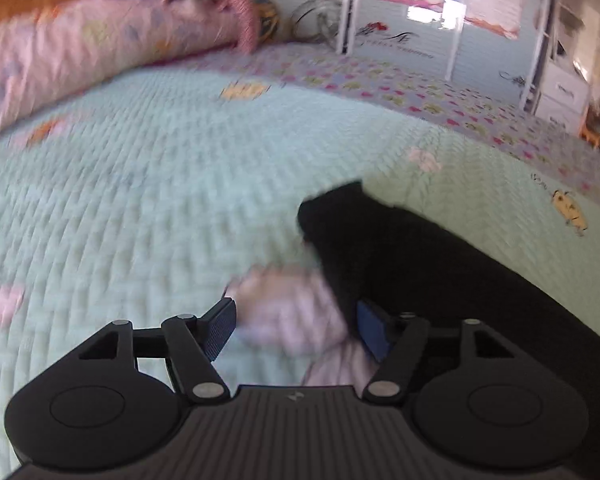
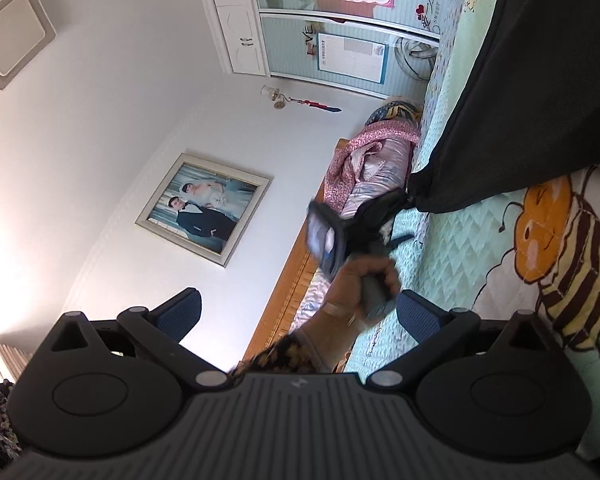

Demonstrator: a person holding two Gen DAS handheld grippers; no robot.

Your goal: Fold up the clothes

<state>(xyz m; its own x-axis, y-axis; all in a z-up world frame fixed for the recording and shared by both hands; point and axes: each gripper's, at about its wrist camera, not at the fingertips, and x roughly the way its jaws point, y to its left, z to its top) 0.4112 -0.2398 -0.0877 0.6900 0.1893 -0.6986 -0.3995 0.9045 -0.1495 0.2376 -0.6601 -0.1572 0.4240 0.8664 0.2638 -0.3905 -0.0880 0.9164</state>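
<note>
1. Matte black left gripper (image 1: 296,330): ribbed housing, 2 round side discs, silver pivot pins, small pale logo.
2. Same black right gripper (image 2: 298,314), blue textured pads (image 2: 182,312).
3. Dark floral-print sleeve (image 2: 284,356); pale band at wrist.

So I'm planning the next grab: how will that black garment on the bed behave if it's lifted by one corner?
The black garment will probably hang floppy: it already drapes in soft folds over the quilt. It looks thin, so likely light. A single corner may slip free of the tongs.
</note>
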